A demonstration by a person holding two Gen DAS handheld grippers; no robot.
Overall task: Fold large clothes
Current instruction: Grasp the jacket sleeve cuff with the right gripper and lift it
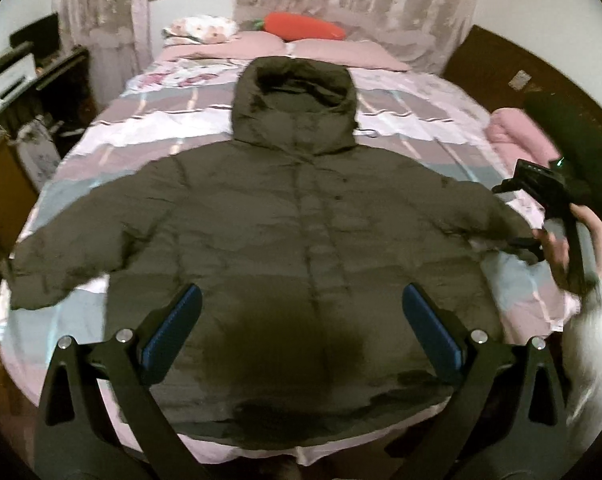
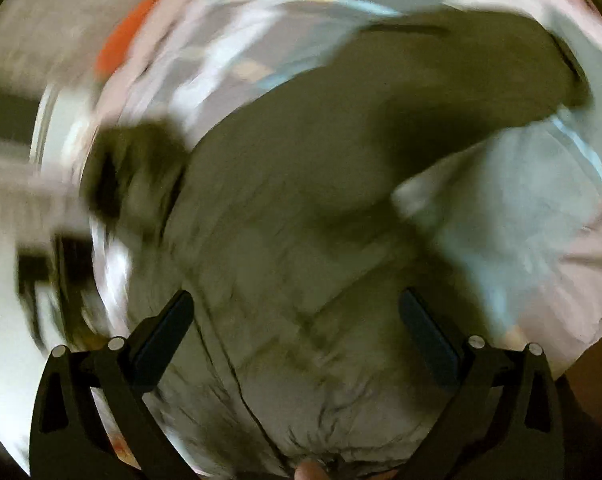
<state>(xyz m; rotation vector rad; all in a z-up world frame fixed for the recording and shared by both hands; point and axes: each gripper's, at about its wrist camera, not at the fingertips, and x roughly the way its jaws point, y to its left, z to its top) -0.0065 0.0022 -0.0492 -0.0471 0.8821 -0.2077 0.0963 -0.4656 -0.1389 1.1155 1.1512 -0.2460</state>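
A dark olive, quilted puffer jacket with a hood (image 1: 301, 208) lay flat and face up on the bed's pink, grey and white striped cover (image 1: 421, 120), sleeves spread wide. The left gripper (image 1: 301, 312) hovered above the hem, its blue-padded fingers (image 1: 173, 328) spread apart. The right gripper (image 2: 297, 320), heavily blurred in its own view, hung over the puffy fabric with fingers also spread, holding nothing.

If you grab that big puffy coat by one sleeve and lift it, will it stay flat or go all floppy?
Probably floppy: the coat lies soft and wrinkled on the bed, so the rest would likely sag and drag. Its puffy quilted look suggests it is light for its size. The shell looks smooth, so it may slip between the open left gripper fingers.
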